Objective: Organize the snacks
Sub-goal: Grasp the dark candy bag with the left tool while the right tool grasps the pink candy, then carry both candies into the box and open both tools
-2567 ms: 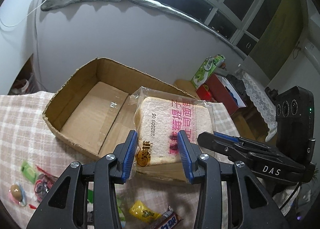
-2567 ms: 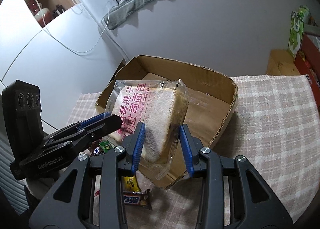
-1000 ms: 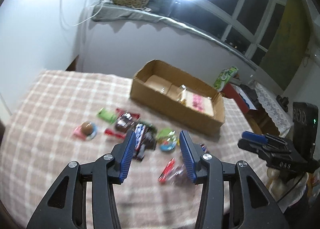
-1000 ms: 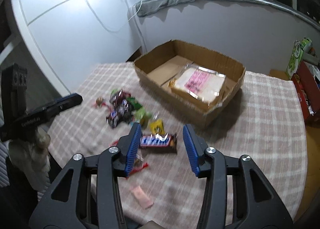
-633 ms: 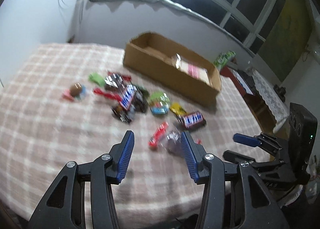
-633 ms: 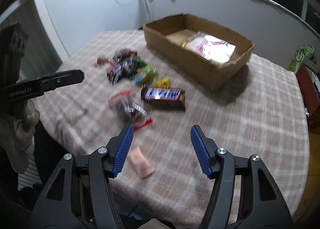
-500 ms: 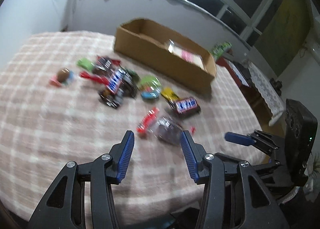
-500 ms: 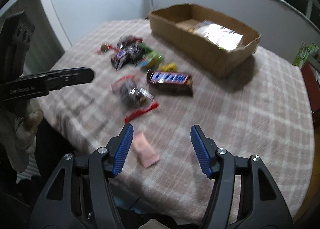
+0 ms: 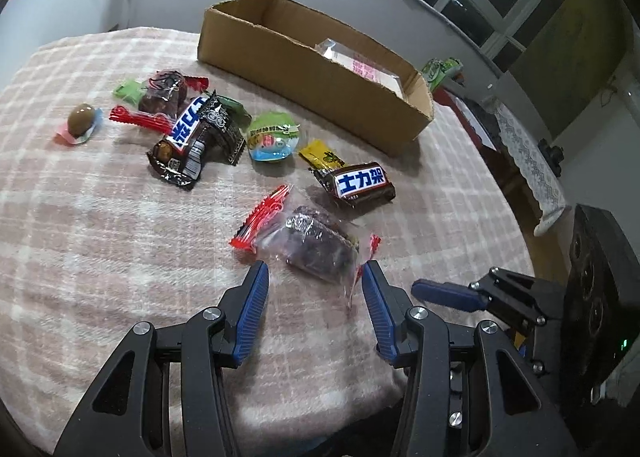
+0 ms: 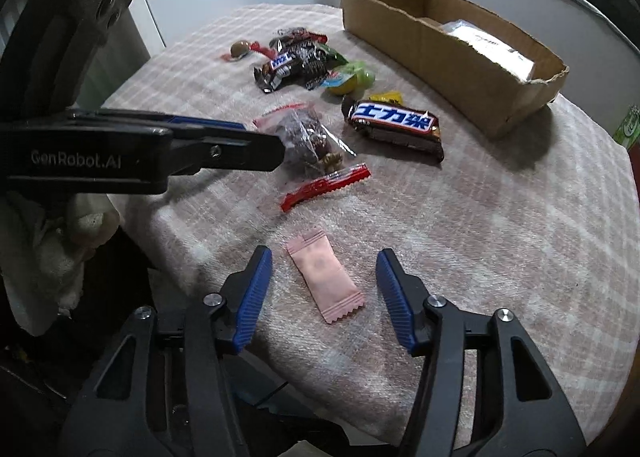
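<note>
a pink checked cloth is covering the worktop [image 10: 500, 217], with a cardboard box [image 9: 304, 69] sitting at twelve o'clock. the left gripper [image 9: 314, 289] is hanging with fingers apart around a clear-wrapped dark cake [image 9: 320, 245], not pressing it. the right gripper [image 10: 324, 281], its fingers just closing somewhat, is straddling a pink sachet [image 10: 324, 277] untouched.
</note>
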Motion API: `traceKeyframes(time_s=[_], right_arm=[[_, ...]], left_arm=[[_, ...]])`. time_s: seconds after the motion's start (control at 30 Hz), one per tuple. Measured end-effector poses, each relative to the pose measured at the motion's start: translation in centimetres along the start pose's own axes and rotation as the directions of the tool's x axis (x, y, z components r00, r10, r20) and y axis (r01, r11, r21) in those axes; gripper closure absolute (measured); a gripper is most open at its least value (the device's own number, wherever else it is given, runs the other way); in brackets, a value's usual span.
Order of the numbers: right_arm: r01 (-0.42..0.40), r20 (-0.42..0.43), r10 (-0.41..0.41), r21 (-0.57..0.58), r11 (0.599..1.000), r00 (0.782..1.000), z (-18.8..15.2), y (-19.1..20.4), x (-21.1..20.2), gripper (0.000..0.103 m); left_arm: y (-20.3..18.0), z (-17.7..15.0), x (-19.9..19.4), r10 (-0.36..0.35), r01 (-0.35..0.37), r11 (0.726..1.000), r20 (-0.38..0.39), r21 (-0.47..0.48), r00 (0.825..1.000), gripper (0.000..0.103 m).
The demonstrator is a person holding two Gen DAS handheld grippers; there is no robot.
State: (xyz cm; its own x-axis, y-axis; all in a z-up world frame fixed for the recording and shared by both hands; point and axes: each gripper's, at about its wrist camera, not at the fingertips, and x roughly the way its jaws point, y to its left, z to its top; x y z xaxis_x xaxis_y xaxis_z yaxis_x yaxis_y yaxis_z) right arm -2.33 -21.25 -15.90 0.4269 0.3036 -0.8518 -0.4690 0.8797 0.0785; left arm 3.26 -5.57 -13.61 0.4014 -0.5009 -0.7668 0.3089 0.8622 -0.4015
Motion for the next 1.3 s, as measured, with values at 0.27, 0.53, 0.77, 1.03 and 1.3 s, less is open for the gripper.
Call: traceKeyframes(time_s=[0.27, 0.53, 0.77, 1.03, 1.3], right_arm=[[0.050, 0.003, -0.050, -0.020, 0.999, 0.999, 0.2, -0.3, 0.3, 0.069], [0.096, 0.005, -0.096, 0.020, 0.995, 0.995, 0.1, -2.3, 0.1, 0.073], [0.101, 0.007, -0.101, 0.036, 0.994, 0.995, -0.2, -2.9, -0.1, 0.073], [0.105, 0.003, -0.105, 0.041, 0.994, 0.994, -0.5, -2.9, -0.3, 0.073], [0.096, 0.005, -0.096, 0.070, 0.993, 0.995, -0.8, -3.3, -0.5, 0.082]], left_arm=[[-1.1, 1.5, 1.3, 0.067, -0.068, 0.997, 0.015, 0.031, 0.998, 0.049], [-2.8, 1.3, 2.8, 0.160, -0.162, 0.979, 0.021, 0.122, 0.987, 0.049], [-2.8, 1.2, 3.2, 0.161, -0.163, 0.977, 0.028, 0.139, 0.987, 0.049], [-2.3, 0.8, 2.7, 0.124, -0.130, 0.985, 0.056, 0.117, 0.991, 0.063], [-1.8, 0.5, 2.1, 0.109, -0.115, 0.987, 0.063, 0.108, 0.992, 0.064]])
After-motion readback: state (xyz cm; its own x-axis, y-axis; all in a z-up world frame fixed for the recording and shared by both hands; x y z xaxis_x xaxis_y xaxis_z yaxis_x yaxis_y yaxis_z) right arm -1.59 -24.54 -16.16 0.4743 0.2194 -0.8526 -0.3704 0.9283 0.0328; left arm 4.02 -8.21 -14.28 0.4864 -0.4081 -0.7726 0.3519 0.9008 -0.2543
